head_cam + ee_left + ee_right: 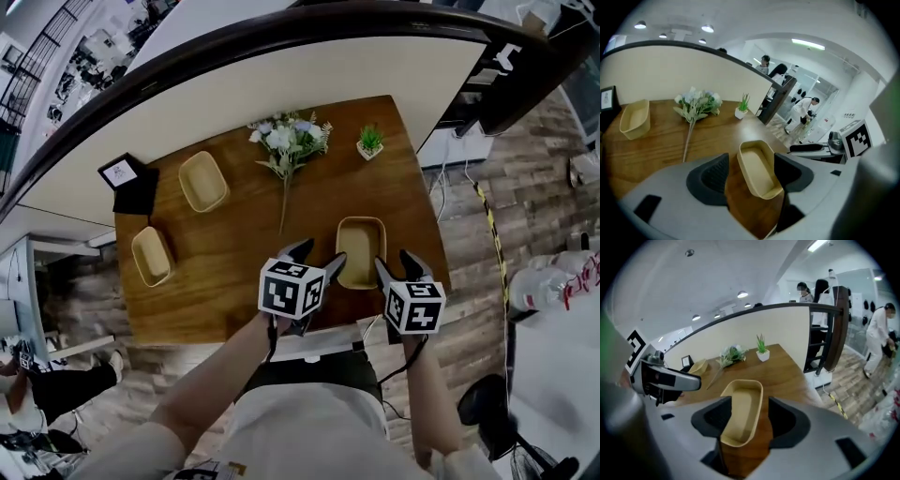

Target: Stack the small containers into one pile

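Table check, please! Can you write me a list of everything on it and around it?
Surface: wooden table.
Job's things: three small containers, all apart, none stacked: near container, back container, left container.
Clutter: flower sprig, potted plant, black card stand.
Grippers: left gripper and right gripper both open, one at each side of the near container, not clamping it.
Cables: thin cable on the floor right of the table.
Surroundings: curved partition, plank floor, people in white far off.
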The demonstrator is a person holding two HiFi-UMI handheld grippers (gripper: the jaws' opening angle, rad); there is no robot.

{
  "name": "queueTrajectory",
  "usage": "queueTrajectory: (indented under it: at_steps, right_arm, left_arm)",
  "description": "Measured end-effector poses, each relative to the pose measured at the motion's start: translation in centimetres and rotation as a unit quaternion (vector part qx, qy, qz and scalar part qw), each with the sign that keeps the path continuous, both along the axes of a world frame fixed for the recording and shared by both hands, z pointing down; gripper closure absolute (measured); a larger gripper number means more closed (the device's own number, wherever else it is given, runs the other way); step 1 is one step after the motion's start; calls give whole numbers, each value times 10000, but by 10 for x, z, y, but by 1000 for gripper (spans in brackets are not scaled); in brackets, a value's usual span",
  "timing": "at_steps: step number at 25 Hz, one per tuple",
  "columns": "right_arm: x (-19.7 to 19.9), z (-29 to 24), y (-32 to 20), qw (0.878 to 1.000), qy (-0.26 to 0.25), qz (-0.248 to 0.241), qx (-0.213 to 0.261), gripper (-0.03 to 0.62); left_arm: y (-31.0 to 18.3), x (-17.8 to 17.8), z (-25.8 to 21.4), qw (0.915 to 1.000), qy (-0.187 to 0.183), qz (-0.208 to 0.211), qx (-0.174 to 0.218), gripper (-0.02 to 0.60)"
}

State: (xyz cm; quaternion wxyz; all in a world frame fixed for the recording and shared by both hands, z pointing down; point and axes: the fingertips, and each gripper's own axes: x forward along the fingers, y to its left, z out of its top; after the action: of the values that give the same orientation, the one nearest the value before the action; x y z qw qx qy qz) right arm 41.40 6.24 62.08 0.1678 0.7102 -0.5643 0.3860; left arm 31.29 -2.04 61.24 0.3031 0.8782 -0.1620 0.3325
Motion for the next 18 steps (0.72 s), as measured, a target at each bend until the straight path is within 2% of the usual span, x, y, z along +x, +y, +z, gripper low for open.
queueTrajectory:
  at_steps: [4,5,7,11,12,15,18]
  right_arm:
    - [-8,33,6,9995,-64,-44,-294,356]
    - [-9,40,7,9994,-98,-30,-342,362]
    - [-11,51,11,9989,-191,35,-425,384]
    - [-13,62,11,9980,-320,126,-527,437]
    - [-13,64,11,9979,-306,138,-550,456]
    - [-13,65,12,9978,-284,212,-561,529]
    - [-15,57,7,9982,-275,199,-488,539]
  left_arm:
    - [13,2,44,9989,-326,235,-247,282]
    - [15,1,51,9985,-389,289,-243,299]
    - [18,1,62,9980,-476,343,-214,373]
    - [26,3,73,9969,-507,480,-358,383]
    - [28,3,75,9966,-522,508,-395,400]
    - [30,2,76,9963,-505,492,-495,502]
    - [26,1,68,9971,-444,430,-447,526]
